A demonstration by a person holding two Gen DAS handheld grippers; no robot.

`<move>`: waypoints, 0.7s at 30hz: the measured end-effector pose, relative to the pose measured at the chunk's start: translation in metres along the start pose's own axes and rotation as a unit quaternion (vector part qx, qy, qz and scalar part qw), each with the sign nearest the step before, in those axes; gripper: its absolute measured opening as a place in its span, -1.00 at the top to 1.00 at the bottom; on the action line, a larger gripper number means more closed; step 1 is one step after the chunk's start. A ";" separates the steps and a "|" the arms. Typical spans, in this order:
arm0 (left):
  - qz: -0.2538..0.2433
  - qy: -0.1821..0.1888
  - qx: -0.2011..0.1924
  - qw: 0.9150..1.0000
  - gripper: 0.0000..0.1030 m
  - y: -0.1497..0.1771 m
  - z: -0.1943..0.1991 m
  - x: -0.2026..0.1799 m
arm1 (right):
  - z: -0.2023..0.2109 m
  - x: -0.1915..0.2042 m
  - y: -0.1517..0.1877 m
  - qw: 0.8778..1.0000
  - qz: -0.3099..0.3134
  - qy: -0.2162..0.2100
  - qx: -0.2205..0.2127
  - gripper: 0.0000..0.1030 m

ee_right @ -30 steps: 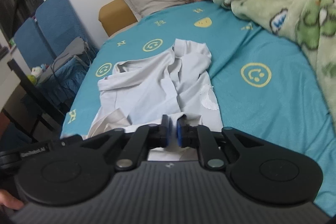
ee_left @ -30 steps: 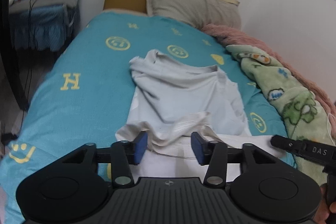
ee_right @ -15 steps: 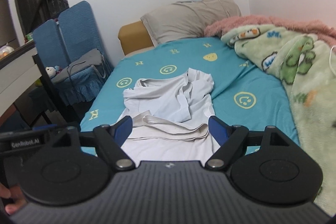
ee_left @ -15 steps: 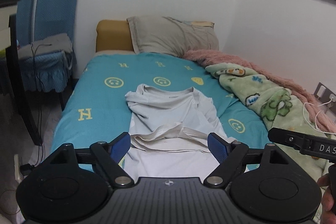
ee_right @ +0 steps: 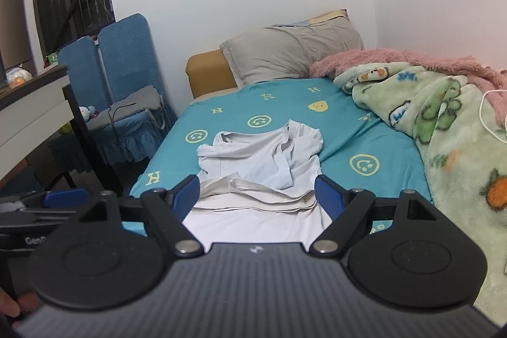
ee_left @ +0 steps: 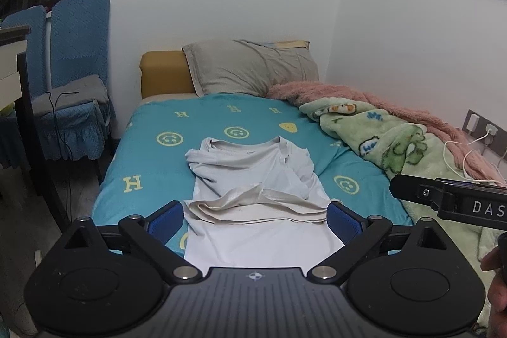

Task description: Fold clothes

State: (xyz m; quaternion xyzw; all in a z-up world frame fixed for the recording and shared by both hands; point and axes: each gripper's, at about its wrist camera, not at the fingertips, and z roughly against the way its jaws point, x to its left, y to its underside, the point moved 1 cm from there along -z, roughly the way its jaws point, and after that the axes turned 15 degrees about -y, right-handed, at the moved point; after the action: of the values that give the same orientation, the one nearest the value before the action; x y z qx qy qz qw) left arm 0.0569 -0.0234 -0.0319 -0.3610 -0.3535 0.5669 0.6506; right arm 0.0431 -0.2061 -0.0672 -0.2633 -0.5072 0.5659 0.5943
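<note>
A pale grey-white T-shirt lies on the teal bed, its hem folded up over the body in a loose band and its sleeves bunched toward the collar. It also shows in the right wrist view. My left gripper is open and empty, held back above the shirt's near end. My right gripper is open and empty too, held back over the same end. The right gripper's body shows at the right edge of the left view.
The teal bedspread has yellow smileys and H marks. A grey pillow lies at the head. A green and pink blanket is heaped on the right. Blue chairs and a desk stand left of the bed.
Both grippers opened, the right letting go of the shirt's hem, and both pulled back and up from the bed. The folded hem stays on the shirt.
</note>
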 end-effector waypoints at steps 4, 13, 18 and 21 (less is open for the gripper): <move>0.001 -0.001 -0.006 1.000 -0.95 0.001 0.005 0.001 | 0.005 0.002 0.000 1.000 0.003 0.003 -0.007 -0.57; -0.009 -0.016 -0.002 1.000 -0.97 0.013 0.001 0.003 | -0.002 -0.010 0.011 1.000 0.007 0.027 0.002 -0.58; -0.020 -0.025 0.002 0.999 -0.99 0.014 -0.005 -0.001 | -0.009 -0.013 0.015 0.998 0.011 0.055 0.014 -0.57; -0.028 -0.033 0.006 0.999 -0.99 0.016 -0.009 -0.004 | -0.012 -0.012 0.018 0.998 0.026 0.062 0.021 -0.57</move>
State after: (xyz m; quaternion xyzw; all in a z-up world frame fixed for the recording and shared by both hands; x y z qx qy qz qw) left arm 0.0565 -0.0261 -0.0502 -0.3283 -0.3813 0.5619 0.6567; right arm 0.0485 -0.2098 -0.0909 -0.2990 -0.4503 0.5743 0.6148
